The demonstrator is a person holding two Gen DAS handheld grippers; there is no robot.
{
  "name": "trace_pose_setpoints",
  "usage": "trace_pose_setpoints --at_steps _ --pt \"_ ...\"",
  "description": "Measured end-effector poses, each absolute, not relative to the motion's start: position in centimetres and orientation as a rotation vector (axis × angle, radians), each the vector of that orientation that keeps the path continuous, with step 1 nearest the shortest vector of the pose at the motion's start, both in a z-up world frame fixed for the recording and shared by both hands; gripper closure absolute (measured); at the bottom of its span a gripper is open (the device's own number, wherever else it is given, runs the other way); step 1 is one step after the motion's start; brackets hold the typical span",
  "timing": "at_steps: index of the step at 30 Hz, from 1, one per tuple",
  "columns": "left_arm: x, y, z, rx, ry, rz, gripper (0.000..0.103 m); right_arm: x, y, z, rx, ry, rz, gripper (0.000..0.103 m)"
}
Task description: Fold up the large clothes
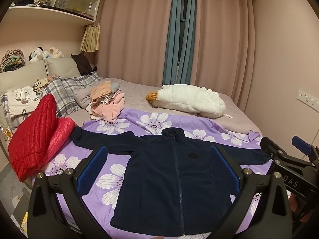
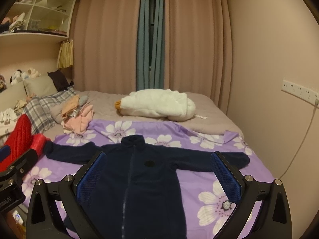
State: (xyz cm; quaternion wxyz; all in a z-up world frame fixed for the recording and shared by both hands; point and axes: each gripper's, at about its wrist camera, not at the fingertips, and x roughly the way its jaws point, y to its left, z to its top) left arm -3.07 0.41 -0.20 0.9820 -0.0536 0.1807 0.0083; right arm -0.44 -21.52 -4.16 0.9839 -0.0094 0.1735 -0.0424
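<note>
Dark navy fleece zip jacket (image 1: 171,181) lies flat, front up, on the purple sheet w/ white flower print (image 1: 111,179) spread over the bed, collar at 12 o'clock, hem at 6, so long axis runs straight away from both claws; sleeves stretch out to 9 and 3. Left gripper (image 1: 159,169) hangs above the jacket body, blue pads spread wide, nothing between them. Right gripper (image 2: 159,175) same: jaws wide apart, empty, framing the chest and zip. Judging by the views, left claw sits nearer the 9 o'clock sleeve, whose cuff ends just beside the red quilted puffer jacket (image 1: 37,139); right claw nearer the 3 o'clock sleeve (image 2: 235,159), cuff free on the sheet. First fold prob. brings a sleeve in across the chest, each claw taking its own side. Hard to read: hem cut off by the gripper frame in both views, esp. right wrist; height of pads above the cloth can't be told; part of the right sleeve is hidden behind the other gripper's body in left view. White plush goose toy (image 1: 189,99) at 12 o'clock, well apart.
</note>
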Motion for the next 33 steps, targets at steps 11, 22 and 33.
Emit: trace_pose_setpoints --at_steps 11,22,33 --pt "-3.1 0.5 -0.2 -0.113 0.367 0.019 0.000 -0.8 -21.9 -4.2 -0.018 0.342 -0.088 0.000" --pt "-3.7 0.3 0.2 -0.116 0.363 0.003 0.000 -0.7 -22.2 -3.9 -0.016 0.333 -0.082 0.000" --pt "-5.3 -0.4 1.8 -0.113 0.341 -0.008 0.000 -1.8 -22.0 -2.8 -0.005 0.318 -0.072 0.000"
